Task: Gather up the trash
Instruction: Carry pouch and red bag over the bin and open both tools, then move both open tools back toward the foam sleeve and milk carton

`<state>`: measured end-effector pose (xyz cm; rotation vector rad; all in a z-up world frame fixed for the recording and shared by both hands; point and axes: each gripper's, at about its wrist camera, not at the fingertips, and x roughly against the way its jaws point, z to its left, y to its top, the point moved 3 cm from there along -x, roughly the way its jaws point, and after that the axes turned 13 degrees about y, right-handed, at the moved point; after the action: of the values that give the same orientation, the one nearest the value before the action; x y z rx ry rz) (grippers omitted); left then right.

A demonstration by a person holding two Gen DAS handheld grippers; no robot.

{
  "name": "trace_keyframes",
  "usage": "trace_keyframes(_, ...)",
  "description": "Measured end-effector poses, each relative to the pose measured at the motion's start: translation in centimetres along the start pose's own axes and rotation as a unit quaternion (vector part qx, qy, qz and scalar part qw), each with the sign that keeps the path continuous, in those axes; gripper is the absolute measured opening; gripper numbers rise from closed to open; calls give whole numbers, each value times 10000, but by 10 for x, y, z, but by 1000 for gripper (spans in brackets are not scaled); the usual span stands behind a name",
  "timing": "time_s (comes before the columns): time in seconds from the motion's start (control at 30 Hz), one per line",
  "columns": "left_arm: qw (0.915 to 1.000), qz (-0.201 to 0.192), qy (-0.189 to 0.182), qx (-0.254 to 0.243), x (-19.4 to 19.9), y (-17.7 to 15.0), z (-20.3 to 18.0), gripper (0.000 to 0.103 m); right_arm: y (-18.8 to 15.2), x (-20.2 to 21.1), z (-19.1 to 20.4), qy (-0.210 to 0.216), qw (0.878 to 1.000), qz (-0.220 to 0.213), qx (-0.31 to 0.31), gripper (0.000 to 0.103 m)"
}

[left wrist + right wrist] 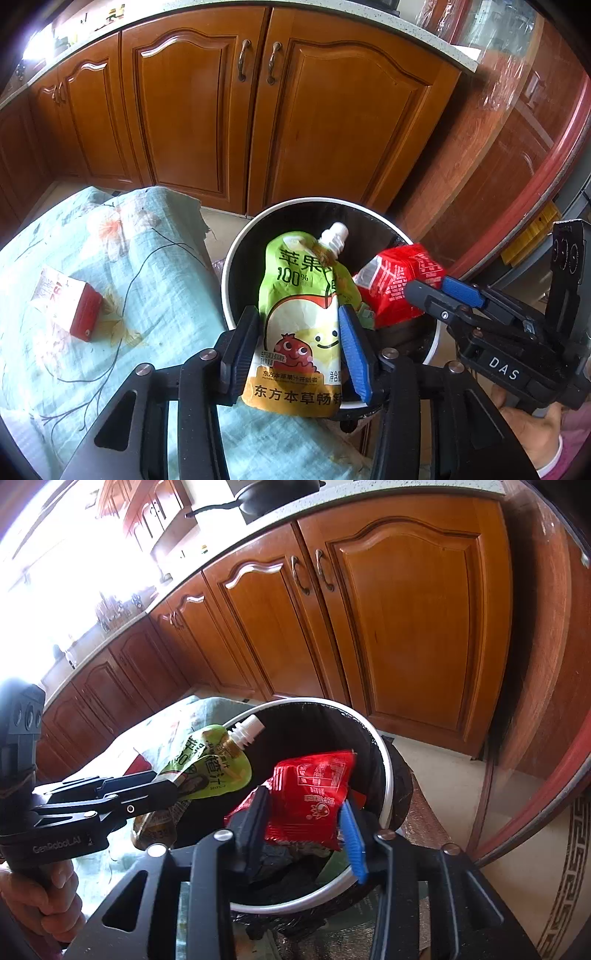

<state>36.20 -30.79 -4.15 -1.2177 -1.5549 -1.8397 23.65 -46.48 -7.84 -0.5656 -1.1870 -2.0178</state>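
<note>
**What Could Not Be Seen**

The trash bin (236, 266) interior stayed mostly hidden behind the green juice pouch (301, 317) and the red snack bag (397, 286). The window area (55, 572) was overexposed, so the items on the counter (110, 616) were unreadable. The small carton (68, 304) print was too blurred to read.

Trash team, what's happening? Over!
Left tongs shut on juice pouch. Right tongs shut on red wrapper. Both over trash bin. Red carton waits.
</note>
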Motion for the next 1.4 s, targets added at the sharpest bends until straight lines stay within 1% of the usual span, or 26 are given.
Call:
trace_keyframes(0.03,10000,3,8,49,-1,0,0,46,0,-1,-1,-7,10000,14,-10,55)
trace_keyframes(0.07,10000,2,-3,95,-1,-1,0,47,0,-1,-1,-11,10000,22,-13,60)
trace_keyframes(0.13,9998,13,-62,180,-3,-2,3,49,0,0,-3,-31,10000,5,-29,62)
trace_keyframes(0.2,9996,29,-73,257,-4,-3,10,54,-2,2,-6,-35,10000,-14,-67,65)
trace_keyframes(0.27,9994,17,-82,345,-3,-8,17,55,-4,3,-8,-19,9999,-40,-136,71)
trace_keyframes(0.33,9990,5,-72,438,0,-14,23,55,-5,5,-8,-17,9998,-68,-172,72)
trace_keyframes(0.43,9984,-65,-44,567,8,-26,32,58,-8,8,-7,17,9997,-121,-226,78)
trace_keyframes(0.5,9979,-103,-5,639,15,-35,38,62,-11,11,-3,61,9996,-160,-238,79)
trace_keyframes(0.57,9975,-108,38,701,20,-44,43,63,-14,13,2,103,9995,-195,-237,80)
trace_keyframes(0.67,9966,-118,69,812,30,-56,50,65,-19,16,13,200,9993,-237,-224,85)
trace_keyframes(0.93,9916,-223,257,1247,62,-101,84,67,-34,19,50,502,9980,-361,-122,87)
trace_keyframes(1.17,9881,-243,452,1451,83,-135,108,67,-46,8,87,746,9968,-252,111,87)
trace_keyframes(1.4,9828,-359,670,1683,107,-158,134,67,-57,-3,116,936,9951,-109,289,88)
